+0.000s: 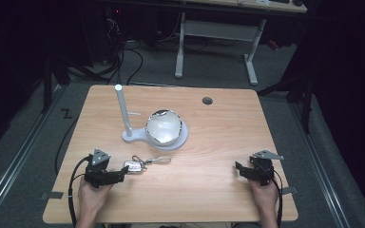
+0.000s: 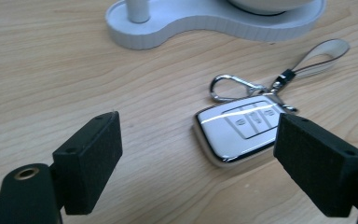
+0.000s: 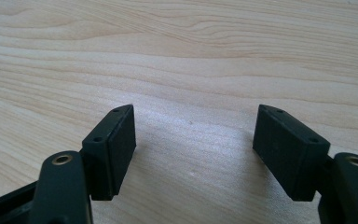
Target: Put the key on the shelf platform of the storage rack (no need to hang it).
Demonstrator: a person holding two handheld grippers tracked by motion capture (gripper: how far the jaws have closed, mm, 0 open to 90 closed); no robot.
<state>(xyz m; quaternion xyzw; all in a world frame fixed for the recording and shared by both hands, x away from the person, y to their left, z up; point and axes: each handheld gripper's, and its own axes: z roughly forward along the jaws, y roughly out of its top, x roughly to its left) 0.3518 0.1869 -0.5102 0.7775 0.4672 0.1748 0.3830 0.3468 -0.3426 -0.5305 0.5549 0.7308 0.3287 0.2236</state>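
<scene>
The left gripper [image 2: 198, 154] is held with jaws spread wide around a car key [image 2: 240, 128] lying flat on the table [image 1: 209, 142]. The right gripper [image 3: 193, 149] is held apart over bare wood. A white stand [image 1: 138, 137] is seen beyond.

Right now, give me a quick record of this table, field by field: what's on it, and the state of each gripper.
table: light wood
key fob: silver, flat on table, between the open left jaws
carabiner and strap: attached to fob, pointing away
white stand: upright post, bowl on base
bowl
left gripper: open, at fob
right gripper: open, over bare wood
</scene>
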